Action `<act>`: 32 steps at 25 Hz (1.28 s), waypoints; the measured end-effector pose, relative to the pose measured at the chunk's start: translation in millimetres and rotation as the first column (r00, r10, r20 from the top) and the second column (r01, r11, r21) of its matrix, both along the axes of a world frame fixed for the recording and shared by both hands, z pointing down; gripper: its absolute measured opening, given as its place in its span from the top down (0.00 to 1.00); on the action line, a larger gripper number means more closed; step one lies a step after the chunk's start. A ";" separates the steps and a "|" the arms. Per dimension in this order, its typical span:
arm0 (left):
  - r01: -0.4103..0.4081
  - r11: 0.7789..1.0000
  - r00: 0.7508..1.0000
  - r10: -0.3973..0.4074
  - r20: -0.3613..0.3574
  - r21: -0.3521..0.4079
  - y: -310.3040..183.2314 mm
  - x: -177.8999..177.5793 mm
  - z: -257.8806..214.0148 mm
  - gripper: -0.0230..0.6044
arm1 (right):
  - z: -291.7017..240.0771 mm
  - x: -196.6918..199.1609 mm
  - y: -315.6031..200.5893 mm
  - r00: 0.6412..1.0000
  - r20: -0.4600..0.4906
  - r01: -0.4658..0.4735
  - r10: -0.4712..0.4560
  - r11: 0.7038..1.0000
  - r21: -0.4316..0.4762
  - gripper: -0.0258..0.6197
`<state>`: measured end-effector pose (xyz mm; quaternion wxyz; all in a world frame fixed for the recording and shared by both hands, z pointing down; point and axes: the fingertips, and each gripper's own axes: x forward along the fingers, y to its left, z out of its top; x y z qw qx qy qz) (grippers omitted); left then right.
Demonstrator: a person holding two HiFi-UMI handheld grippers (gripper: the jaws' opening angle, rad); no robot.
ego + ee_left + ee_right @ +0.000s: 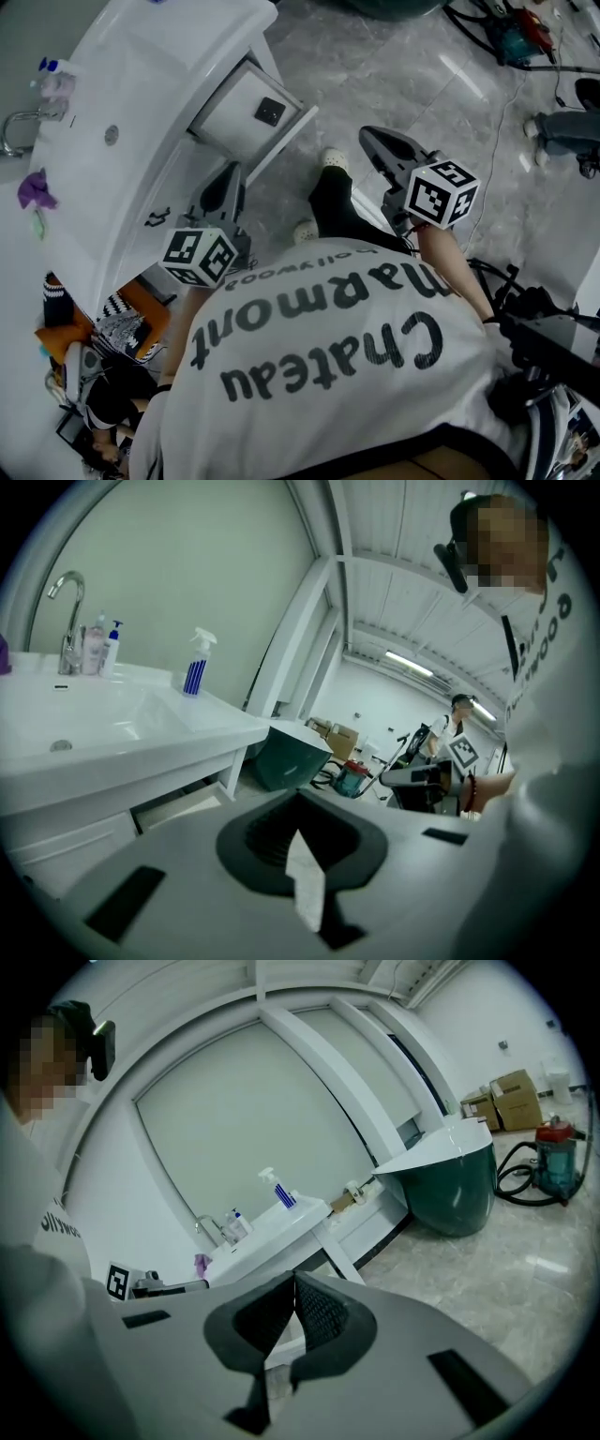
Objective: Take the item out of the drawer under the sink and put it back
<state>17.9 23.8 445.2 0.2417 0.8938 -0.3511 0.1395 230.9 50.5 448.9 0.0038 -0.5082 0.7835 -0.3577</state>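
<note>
The white sink cabinet (141, 112) stands at the upper left of the head view. Its drawer (246, 111) is pulled open, and a small dark square item (270, 111) lies inside. My left gripper (232, 176) hovers just below the drawer's front, shut and empty. My right gripper (369, 138) floats to the right over the floor, apart from the drawer, its jaws together with nothing between them. In the left gripper view the left gripper (298, 803) points past the open drawer (178, 805). In the right gripper view the right gripper (293, 1279) faces the sink (267, 1227).
A faucet (67, 602), soap bottles (101, 647) and a spray bottle (195, 663) stand on the sink. A green tub (455, 1190), a vacuum (555, 1152) and boxes (511, 1096) sit further off. Clutter (94, 356) lies beside the cabinet. The person's feet (323, 187) are on the floor between the grippers.
</note>
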 end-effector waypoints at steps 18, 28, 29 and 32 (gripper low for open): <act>0.083 0.994 0.928 -0.053 0.368 -0.067 -106.9 54.8 115.4 0.95 | 26.4 119.7 -118.5 0.999 -0.024 0.028 -0.030 0.996 -0.085 0.94; 0.040 0.978 0.834 0.081 0.546 -0.205 -111.4 70.5 180.7 0.71 | 66.7 131.1 -134.8 0.997 0.005 0.074 -0.074 0.987 -0.139 0.94; 0.034 0.976 0.819 0.097 0.565 -0.216 -112.5 72.1 186.8 0.70 | 70.4 132.0 -134.3 0.997 0.006 0.078 -0.078 0.986 -0.146 0.94; 0.018 0.972 0.774 0.134 0.619 -0.234 -117.1 74.1 203.4 0.66 | 81.0 133.3 -129.7 0.997 0.023 0.079 -0.077 0.983 -0.165 0.94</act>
